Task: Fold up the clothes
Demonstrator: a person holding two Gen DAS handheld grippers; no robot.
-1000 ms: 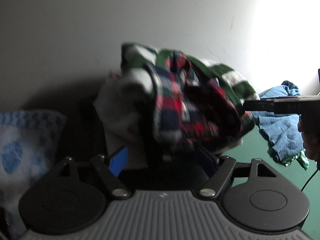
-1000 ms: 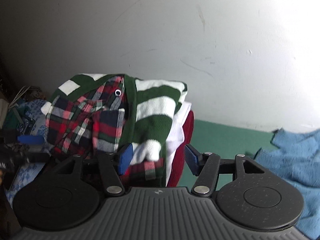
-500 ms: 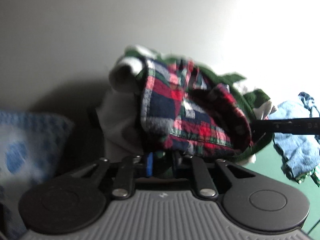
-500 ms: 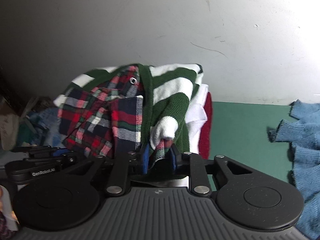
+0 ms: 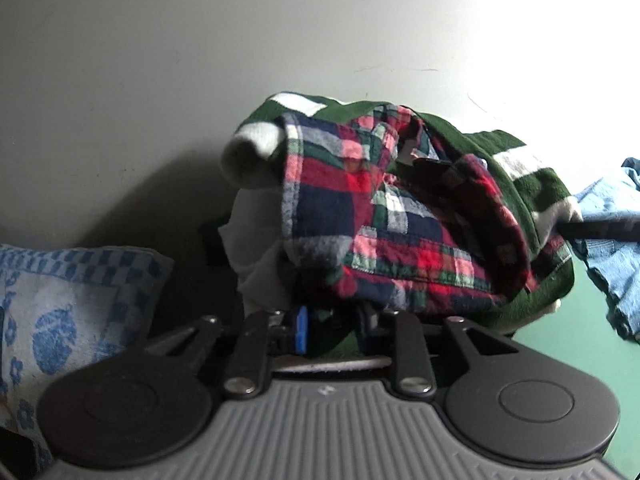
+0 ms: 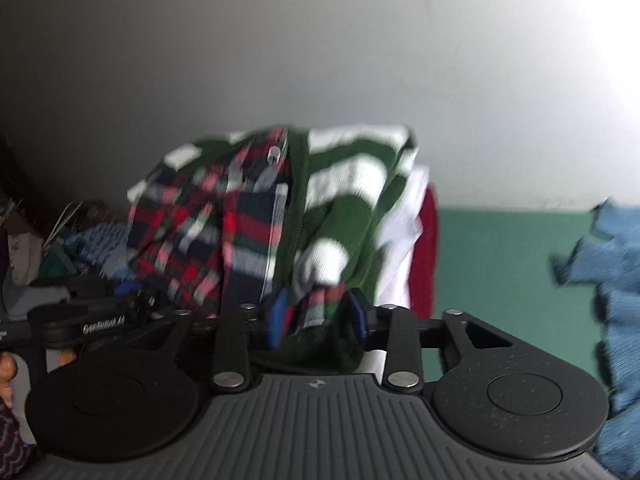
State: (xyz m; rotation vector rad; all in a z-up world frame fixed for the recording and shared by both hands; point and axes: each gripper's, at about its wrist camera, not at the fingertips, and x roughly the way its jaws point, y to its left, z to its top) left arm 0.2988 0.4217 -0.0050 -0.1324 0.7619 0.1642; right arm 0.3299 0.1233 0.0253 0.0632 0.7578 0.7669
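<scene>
While the pile [image 6: 280,216] of folded clothes stands mid-frame against the wall [image 6: 320,60], it looks top-heavy: the plaid shirt [image 5: 384,232] and striped sweater [image 6: 348,184] bulge over the white and red layers beneath and could slump toward the green floor [image 6: 500,248]. Both grippers are easing open with cloth between the jaws. The right gripper [image 6: 316,318] straddles a plaid-and-green hem; the left gripper [image 5: 332,328] straddles green fabric, which might snag and drag.
</scene>
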